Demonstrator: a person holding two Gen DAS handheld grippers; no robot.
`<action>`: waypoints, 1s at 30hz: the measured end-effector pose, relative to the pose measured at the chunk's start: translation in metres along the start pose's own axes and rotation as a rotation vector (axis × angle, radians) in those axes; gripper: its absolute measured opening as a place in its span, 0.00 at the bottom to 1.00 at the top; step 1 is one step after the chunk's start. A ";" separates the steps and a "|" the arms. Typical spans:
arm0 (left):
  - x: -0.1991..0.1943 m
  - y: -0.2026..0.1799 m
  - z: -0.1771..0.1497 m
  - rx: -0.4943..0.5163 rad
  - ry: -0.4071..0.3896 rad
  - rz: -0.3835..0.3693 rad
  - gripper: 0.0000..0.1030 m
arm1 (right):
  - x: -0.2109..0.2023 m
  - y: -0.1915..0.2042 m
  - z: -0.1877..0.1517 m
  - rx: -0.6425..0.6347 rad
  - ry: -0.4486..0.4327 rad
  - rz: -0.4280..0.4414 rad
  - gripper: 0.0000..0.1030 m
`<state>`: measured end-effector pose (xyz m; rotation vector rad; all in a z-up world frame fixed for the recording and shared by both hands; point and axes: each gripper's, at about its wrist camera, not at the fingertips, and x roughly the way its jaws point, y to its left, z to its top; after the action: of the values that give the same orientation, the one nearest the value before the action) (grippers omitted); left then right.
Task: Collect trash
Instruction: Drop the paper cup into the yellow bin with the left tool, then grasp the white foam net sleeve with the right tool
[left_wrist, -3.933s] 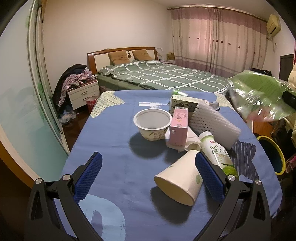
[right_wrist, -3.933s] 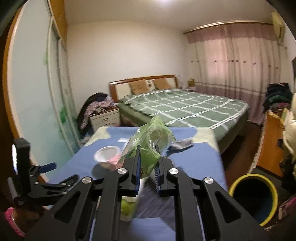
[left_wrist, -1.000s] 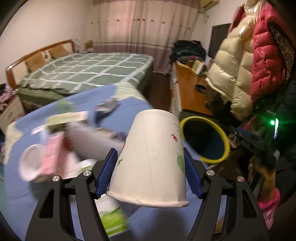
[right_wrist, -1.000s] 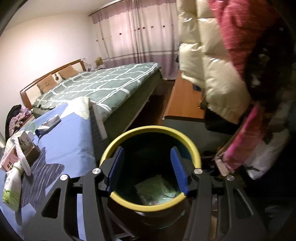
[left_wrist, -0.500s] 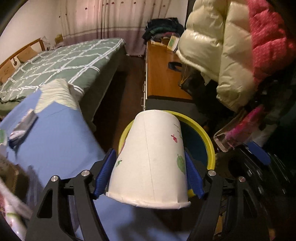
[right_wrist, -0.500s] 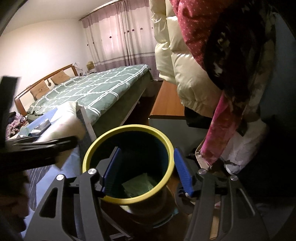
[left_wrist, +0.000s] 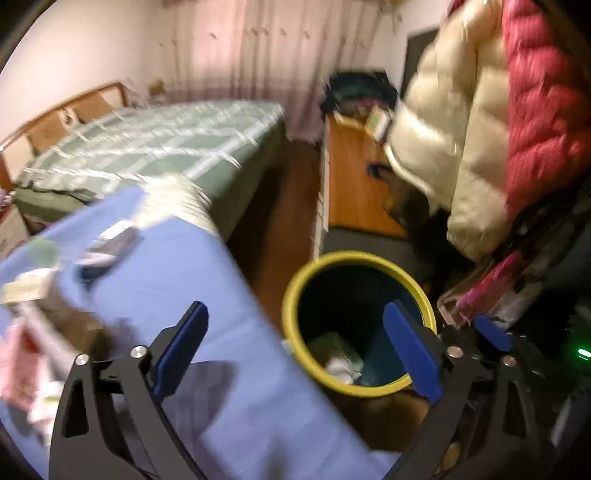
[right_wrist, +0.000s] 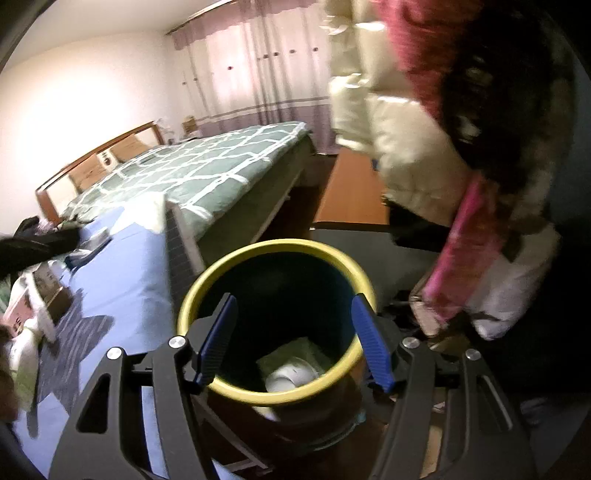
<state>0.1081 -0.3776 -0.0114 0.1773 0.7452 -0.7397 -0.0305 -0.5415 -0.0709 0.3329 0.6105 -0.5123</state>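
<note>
**Left wrist view: paper cup in the bin, both jaws empty**

Left wrist view showed the left hand-held gripper (left_wrist: 295, 347) with its jaws opening wide and nothing between them, over the near right edge of the blue-clothed worktop (left_wrist: 207, 295) and the yellow-rimmed trash bin (left_wrist: 291, 295). The bin stood on the floor just right of the worktop. A white paper cup (right_wrist: 291, 376) lay at its bottom, on a green wrapper (right_wrist: 295, 349). The right hand-held gripper (right_wrist: 293, 339) hung above the bin's mouth, jaws opening, holding nothing. More trash, blurred, including a pink carton (left_wrist: 16, 369), sat at the worktop's left. A green-quilted bed (right_wrist: 207, 166) stood beyond; puffy coats (right_wrist: 399, 147) hung on the right.
</note>
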 end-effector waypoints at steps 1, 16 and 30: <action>-0.018 0.011 -0.003 -0.013 -0.026 0.017 0.94 | 0.001 0.007 -0.001 -0.010 0.002 0.013 0.60; -0.201 0.210 -0.121 -0.318 -0.179 0.472 0.95 | -0.007 0.186 -0.025 -0.294 0.094 0.363 0.61; -0.211 0.255 -0.166 -0.419 -0.175 0.499 0.95 | 0.020 0.289 -0.032 -0.438 0.123 0.409 0.61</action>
<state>0.0815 -0.0086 -0.0181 -0.0823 0.6371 -0.1139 0.1269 -0.2959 -0.0660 0.0668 0.7328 0.0403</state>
